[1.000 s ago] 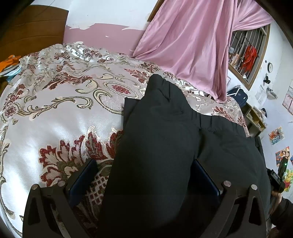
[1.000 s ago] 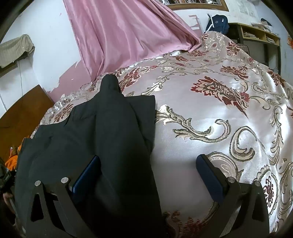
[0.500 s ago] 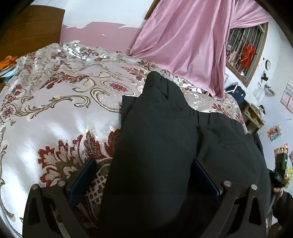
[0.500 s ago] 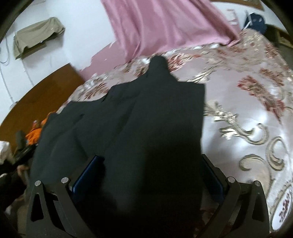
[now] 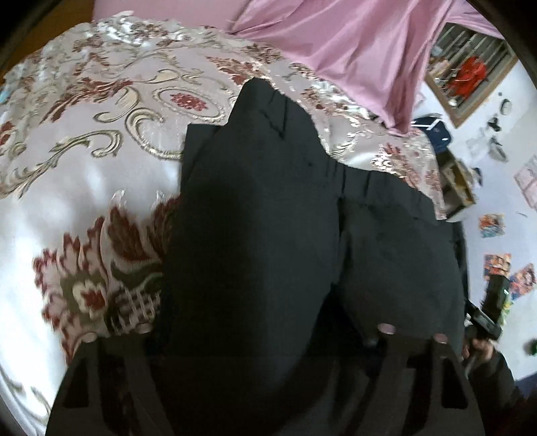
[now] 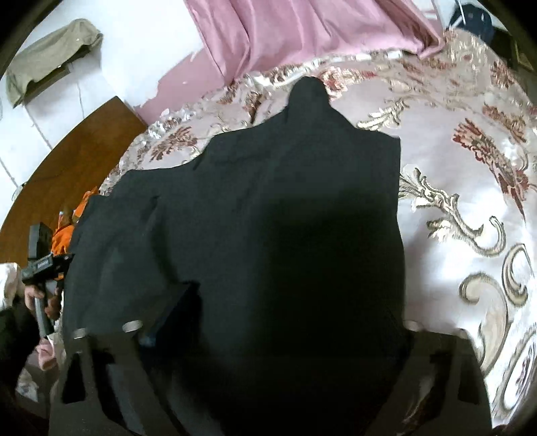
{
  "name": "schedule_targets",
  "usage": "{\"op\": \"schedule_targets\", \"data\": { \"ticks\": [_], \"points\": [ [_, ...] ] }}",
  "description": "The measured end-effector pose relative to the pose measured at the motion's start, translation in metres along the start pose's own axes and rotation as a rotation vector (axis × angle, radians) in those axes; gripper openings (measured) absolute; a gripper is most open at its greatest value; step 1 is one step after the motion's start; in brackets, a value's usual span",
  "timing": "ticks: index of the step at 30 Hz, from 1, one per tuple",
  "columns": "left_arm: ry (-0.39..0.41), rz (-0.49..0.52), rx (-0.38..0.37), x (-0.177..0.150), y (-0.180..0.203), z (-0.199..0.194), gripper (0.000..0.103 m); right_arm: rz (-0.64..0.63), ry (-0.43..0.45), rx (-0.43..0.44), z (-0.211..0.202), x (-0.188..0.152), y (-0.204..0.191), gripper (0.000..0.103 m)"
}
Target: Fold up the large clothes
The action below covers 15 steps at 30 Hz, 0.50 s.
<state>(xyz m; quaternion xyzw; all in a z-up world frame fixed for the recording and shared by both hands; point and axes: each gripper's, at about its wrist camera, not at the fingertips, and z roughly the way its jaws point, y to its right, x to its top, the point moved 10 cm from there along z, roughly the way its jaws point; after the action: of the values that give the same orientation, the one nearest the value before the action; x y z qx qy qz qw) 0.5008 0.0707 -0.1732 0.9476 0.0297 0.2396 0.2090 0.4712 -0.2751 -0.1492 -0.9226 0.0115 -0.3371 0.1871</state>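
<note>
while both sets of jaws have just been closing, dark fabric sits between each pair. left gripper straddles a folded strip of the black trousers; its pads are hidden by cloth & shadow, so can't tell if they're pinching yet. right gripper same story: cloth fills the gap, left pad barely visible as a dark blue edge, right pad buried behind the fabric, so grip can't be confirmed.

trousers lie on the bed's satin cover w/ red & gold floral pattern, spread lengthwise away from both cams, a narrow end pointing toward the pink curtain. in the left view a waistband-like seam w/ belt loops runs across the right part of the cloth.

in the right view a hand grips the other tool's handle at the left edge, near orange cloth & a wooden headboard. olive cloth hangs on the wall. barred window & posters show at right in the left view. both frames slightly motion-blurred.
</note>
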Motion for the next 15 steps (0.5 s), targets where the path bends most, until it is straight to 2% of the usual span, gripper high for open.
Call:
{"op": "schedule_targets", "data": {
  "ticks": [1, 3, 4, 6, 9, 15],
  "points": [
    [-0.002, -0.011, 0.001, -0.002, 0.002, 0.000, 0.060, 0.002, 0.001, 0.002, -0.001, -0.001, -0.002, 0.066],
    [0.004, -0.073, -0.011, -0.005, 0.004, -0.005, 0.041, 0.031, -0.004, 0.027, -0.007, -0.004, -0.008, 0.045],
    [0.010, -0.094, -0.017, -0.004, 0.006, -0.009, 0.036, 0.044, -0.003, 0.034, -0.010, -0.004, -0.010, 0.040],
    [0.026, -0.112, -0.028, -0.002, 0.013, -0.020, 0.023, 0.054, 0.006, 0.045, -0.023, -0.002, -0.020, 0.024],
    [0.050, -0.053, -0.010, 0.004, 0.029, -0.042, 0.016, 0.037, 0.058, 0.086, -0.048, 0.004, -0.041, 0.017],
    [0.129, 0.030, 0.009, 0.021, 0.038, -0.098, 0.015, -0.117, 0.124, 0.139, -0.089, 0.021, -0.110, 0.015]
  ]
}}
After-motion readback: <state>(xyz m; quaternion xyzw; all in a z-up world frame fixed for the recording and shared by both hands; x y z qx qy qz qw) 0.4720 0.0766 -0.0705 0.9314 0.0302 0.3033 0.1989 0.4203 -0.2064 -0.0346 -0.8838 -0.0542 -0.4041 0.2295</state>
